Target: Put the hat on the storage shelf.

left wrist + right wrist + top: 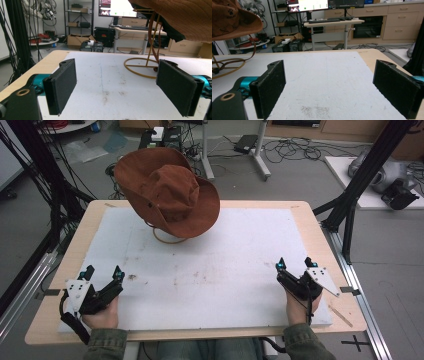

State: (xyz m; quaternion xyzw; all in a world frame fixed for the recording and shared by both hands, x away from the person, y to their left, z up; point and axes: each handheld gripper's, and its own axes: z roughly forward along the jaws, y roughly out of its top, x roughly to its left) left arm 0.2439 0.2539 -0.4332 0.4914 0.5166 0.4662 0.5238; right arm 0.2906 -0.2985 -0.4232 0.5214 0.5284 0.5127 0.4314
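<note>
A brown wide-brimmed hat (167, 190) sits tilted on a gold wire stand (167, 236) at the back of the white mat (210, 270), left of centre. The hat's brim (175, 17) and the stand's ring base (140, 66) lie ahead of my left gripper (122, 87), which is open and holds nothing. In the high view the left gripper (104, 272) rests at the mat's near left corner. My right gripper (296, 262) rests at the near right, open, with nothing between its jaws. The right gripper (337, 87) has the hat (232, 17) far off to its left.
The mat lies on a wooden table (320, 240). A black frame post (360, 180) rises at the right, and cables (45, 175) hang at the left. Beyond the table stand a desk with a monitor (324, 3) and cabinets (392, 22).
</note>
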